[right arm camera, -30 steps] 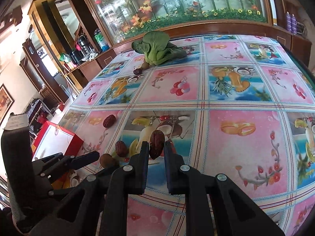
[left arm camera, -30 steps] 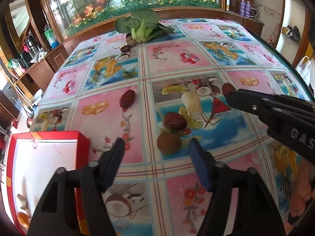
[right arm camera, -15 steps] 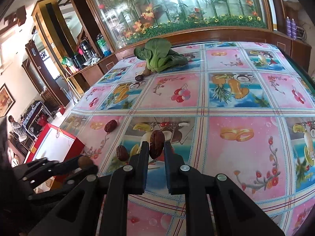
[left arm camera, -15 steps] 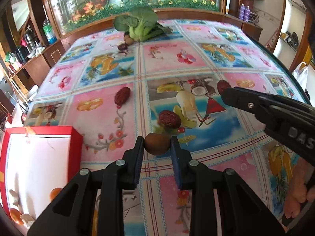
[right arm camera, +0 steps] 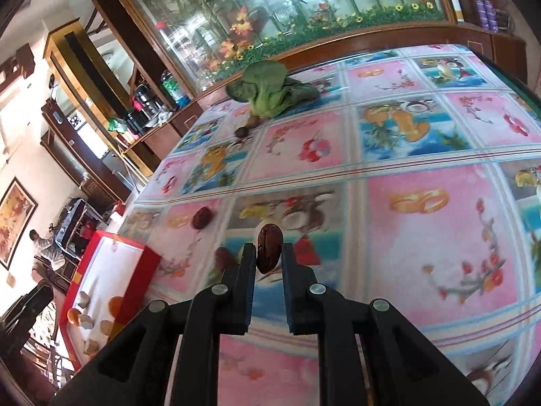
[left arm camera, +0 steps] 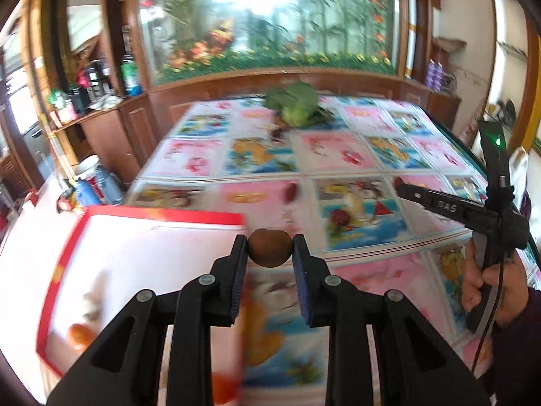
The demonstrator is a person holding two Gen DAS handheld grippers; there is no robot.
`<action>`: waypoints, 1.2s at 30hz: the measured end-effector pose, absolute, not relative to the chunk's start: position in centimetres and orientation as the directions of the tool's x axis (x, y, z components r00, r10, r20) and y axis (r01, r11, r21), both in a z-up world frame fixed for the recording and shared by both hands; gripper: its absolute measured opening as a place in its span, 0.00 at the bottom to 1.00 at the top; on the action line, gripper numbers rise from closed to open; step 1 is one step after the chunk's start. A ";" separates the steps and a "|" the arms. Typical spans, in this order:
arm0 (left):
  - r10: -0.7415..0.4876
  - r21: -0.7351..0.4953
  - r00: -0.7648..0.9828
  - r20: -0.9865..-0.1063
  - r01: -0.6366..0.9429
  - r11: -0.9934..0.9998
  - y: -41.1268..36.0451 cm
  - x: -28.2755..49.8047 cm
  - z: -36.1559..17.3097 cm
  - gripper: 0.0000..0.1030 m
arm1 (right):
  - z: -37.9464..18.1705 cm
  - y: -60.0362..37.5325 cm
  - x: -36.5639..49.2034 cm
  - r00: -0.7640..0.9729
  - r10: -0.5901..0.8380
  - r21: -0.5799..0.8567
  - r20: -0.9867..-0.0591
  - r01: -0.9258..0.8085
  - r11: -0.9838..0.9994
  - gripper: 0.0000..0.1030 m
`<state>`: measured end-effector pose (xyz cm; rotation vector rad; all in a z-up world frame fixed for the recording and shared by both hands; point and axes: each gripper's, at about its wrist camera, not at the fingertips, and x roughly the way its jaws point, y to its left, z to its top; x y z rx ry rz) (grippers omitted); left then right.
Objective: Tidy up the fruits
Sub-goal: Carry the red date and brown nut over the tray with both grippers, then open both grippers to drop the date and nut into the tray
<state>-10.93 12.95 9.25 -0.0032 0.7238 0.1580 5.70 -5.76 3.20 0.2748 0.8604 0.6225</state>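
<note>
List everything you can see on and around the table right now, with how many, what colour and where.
Round fruit: one, brown, gripped in the left tongs.
Date: one, dark brown, gripped in the right tongs.
Loose dates: two, dark red, on the tablecloth, one further from the camera than the box, one left of the right tongs.
Small fruits: two, dark, beside the greens.
Leafy greens: one bunch, green, far end of the table.
Box: one, red rim, white inside, left of the table, holding orange and pale pieces.
Tablecloth: one, pink and blue fruit print.
Hand: one, on the right tongs' handle.
</note>
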 end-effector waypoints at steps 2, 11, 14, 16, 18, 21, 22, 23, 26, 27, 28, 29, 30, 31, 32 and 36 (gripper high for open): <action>0.177 0.049 0.742 -0.647 -0.191 0.980 15.4 -12.9 9.7 0.28 | 3.4 -4.2 4.7 0.452 0.648 0.493 -0.612 -0.423 0.760 0.12; 0.312 0.023 0.697 -0.646 -0.391 0.920 26.7 -19.2 8.8 0.28 | 5.3 8.5 -1.2 0.252 0.793 0.563 -0.554 -0.588 0.581 0.12; 0.328 0.015 0.681 -0.654 -0.422 0.907 29.5 -19.6 8.4 0.28 | 5.2 13.2 -2.6 0.191 0.791 0.539 -0.582 -0.638 0.551 0.12; 0.334 0.019 0.674 -0.659 -0.429 0.903 30.7 -19.3 8.2 0.28 | 4.9 15.7 -3.3 0.163 0.778 0.521 -0.607 -0.657 0.545 0.12; 0.342 0.024 0.663 -0.666 -0.439 0.898 32.1 -18.8 7.8 0.28 | 4.4 17.6 -3.9 0.138 0.766 0.508 -0.628 -0.672 0.539 0.12; 0.343 0.017 0.647 -0.681 -0.455 0.890 33.5 -18.4 7.2 0.28 | 4.0 18.9 -4.3 0.128 0.738 0.481 -0.663 -0.682 0.551 0.12; 0.343 0.009 0.647 -0.681 -0.461 0.887 34.1 -18.7 7.0 0.28 | 3.8 19.1 -4.4 0.123 0.726 0.475 -0.677 -0.680 0.558 0.12; 0.342 0.001 0.646 -0.682 -0.468 0.884 34.6 -18.9 6.8 0.28 | 3.5 19.5 -4.4 0.113 0.712 0.471 -0.692 -0.677 0.566 0.12; 0.335 -0.006 0.613 -0.716 -0.485 0.874 36.1 -18.7 5.4 0.28 | 3.3 19.9 -4.5 0.103 0.693 0.458 -0.713 -0.679 0.573 0.12; 0.334 -0.004 0.607 -0.721 -0.486 0.874 36.2 -18.7 5.1 0.28 | 3.2 20.1 -4.6 0.109 0.683 0.446 -0.722 -0.682 0.580 0.12; 0.330 -0.004 0.604 -0.726 -0.483 0.876 36.2 -18.6 4.8 0.28 | 3.1 20.2 -4.6 0.112 0.671 0.433 -0.733 -0.684 0.587 0.12; 0.326 -0.006 0.604 -0.728 -0.480 0.877 36.2 -18.7 4.7 0.28 | 3.0 20.3 -4.7 0.109 0.663 0.429 -0.740 -0.683 0.591 0.12; 0.319 -0.008 0.604 -0.731 -0.474 0.881 36.0 -18.7 4.5 0.28 | 2.9 20.5 -4.8 0.105 0.656 0.426 -0.747 -0.683 0.594 0.12; 0.314 -0.007 0.603 -0.733 -0.469 0.883 35.9 -18.6 4.4 0.28 | 2.8 20.6 -5.0 0.104 0.651 0.420 -0.752 -0.685 0.595 0.12; 0.309 -0.004 0.599 -0.739 -0.462 0.887 35.7 -18.5 4.2 0.28 | 2.9 20.7 -5.2 0.113 0.644 0.404 -0.757 -0.692 0.597 0.12; 0.276 -0.009 0.570 -0.774 -0.445 0.896 35.4 -18.4 3.0 0.28 | 3.0 21.2 -5.7 0.136 0.615 0.360 -0.777 -0.705 0.611 0.13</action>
